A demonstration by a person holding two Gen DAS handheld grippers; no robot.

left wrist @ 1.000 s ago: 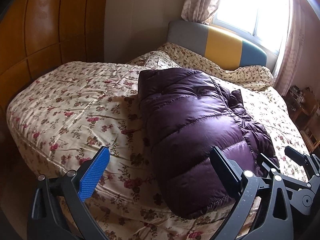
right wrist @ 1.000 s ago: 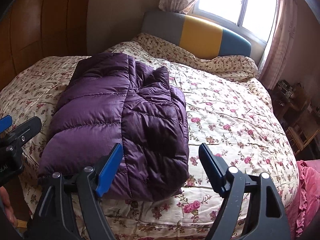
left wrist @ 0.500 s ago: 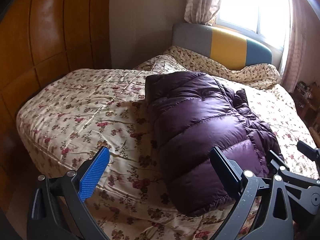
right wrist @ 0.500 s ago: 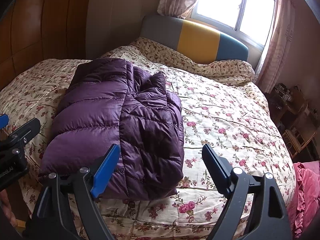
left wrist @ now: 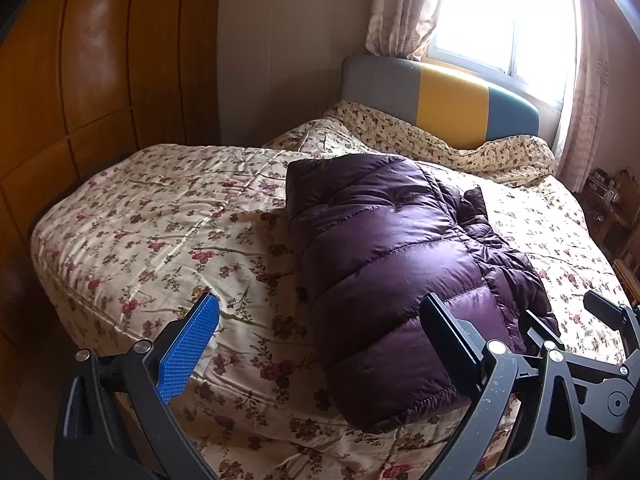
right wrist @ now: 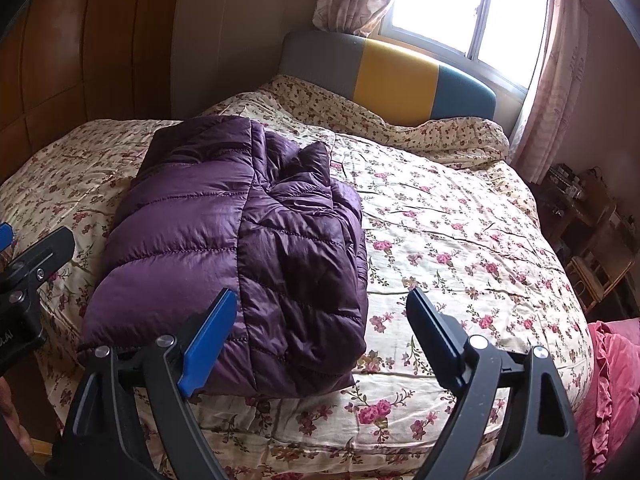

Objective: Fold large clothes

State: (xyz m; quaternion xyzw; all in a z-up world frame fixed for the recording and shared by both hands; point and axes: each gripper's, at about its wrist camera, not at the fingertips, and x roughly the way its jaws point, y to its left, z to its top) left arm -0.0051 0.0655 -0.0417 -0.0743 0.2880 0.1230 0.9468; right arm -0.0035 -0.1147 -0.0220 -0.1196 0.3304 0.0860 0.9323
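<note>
A purple quilted down jacket (left wrist: 396, 264) lies folded lengthwise on the floral bedspread (left wrist: 168, 224), near the foot of the bed. It also shows in the right wrist view (right wrist: 240, 232), with its darker folded-over half on the right. My left gripper (left wrist: 320, 320) is open and empty, held off the bed's near edge, its right finger in front of the jacket's hem. My right gripper (right wrist: 320, 312) is open and empty, above the jacket's near right corner. Neither touches the jacket.
A grey, yellow and teal headboard (right wrist: 396, 76) stands under a bright window (right wrist: 472, 4) with curtains. A wooden wardrobe (left wrist: 80, 80) lines the left wall. A pink cloth (right wrist: 612, 384) lies at the bed's right edge. Wooden furniture (right wrist: 592, 224) stands at right.
Both grippers have drawn back and risen a little from the bed; the jacket looks smaller and farther. The jacket has not moved. Both grippers stay open.
</note>
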